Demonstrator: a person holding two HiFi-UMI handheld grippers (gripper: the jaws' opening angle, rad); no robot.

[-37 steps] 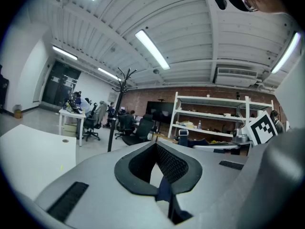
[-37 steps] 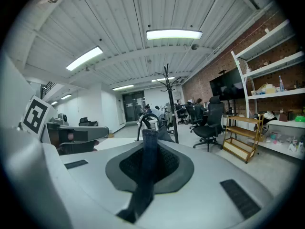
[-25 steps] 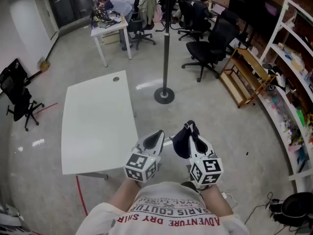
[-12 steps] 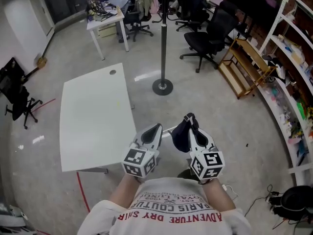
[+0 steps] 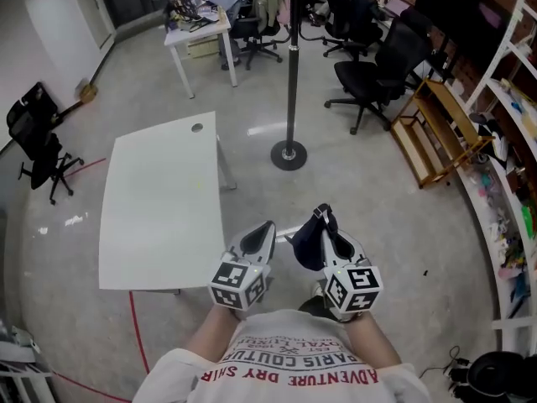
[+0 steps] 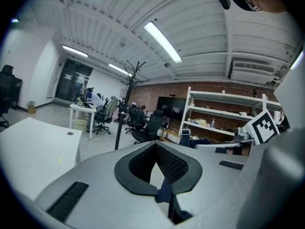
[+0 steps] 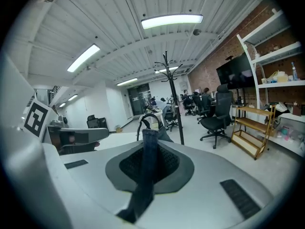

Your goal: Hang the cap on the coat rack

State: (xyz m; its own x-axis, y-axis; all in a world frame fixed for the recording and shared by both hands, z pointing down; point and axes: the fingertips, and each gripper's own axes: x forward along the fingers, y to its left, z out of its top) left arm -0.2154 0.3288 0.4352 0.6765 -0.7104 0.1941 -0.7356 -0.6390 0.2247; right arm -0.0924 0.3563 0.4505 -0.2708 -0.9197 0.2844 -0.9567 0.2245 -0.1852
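navy cap (image 5: 304, 243) clamped in right gripper (image 5: 324, 218) jaws; left gripper (image 5: 265, 229) jaws pinch its fabric too.

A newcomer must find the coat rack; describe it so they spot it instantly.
Just right of the white table's far corner, in front of the black office chairs, stands the coat rack. It alone is a thin dark pole on a round base.

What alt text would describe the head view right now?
A dark cap is held between the left gripper and right gripper, side by side low in the frame. Ahead on the grey floor stand a white table and the coat rack.
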